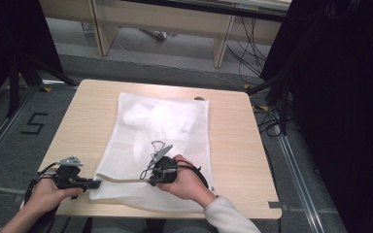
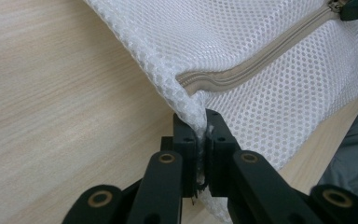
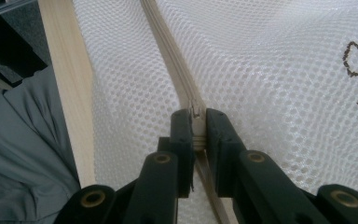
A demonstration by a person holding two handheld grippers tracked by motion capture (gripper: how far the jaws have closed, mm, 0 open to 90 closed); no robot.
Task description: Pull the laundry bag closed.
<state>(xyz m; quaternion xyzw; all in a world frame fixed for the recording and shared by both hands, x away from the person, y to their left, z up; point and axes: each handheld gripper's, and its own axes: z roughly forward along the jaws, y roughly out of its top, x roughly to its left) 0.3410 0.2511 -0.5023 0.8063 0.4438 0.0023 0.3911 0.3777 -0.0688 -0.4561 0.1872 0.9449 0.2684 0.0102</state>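
A white mesh laundry bag (image 1: pixel 160 131) lies flat on the wooden table (image 1: pixel 233 145), with a beige zipper (image 1: pixel 121 180) along its near edge. My left gripper (image 1: pixel 96 184) is shut on the bag's near left corner (image 2: pixel 193 119), where the zipper (image 2: pixel 251 63) ends. My right gripper (image 1: pixel 150 181) is shut on the zipper pull (image 3: pixel 196 112), partway along the zipper tape (image 3: pixel 168 51). Between the two grippers the zipper stretch is held a little above the table. Something white fills the far half of the bag.
The table's near edge (image 3: pixel 74 112) runs just beside the bag, with grey trousers (image 3: pixel 18 154) below it. A thin dark cord (image 1: pixel 158 143) lies on the mesh beyond my right hand. Bare wood (image 2: pixel 51 102) lies left of the bag.
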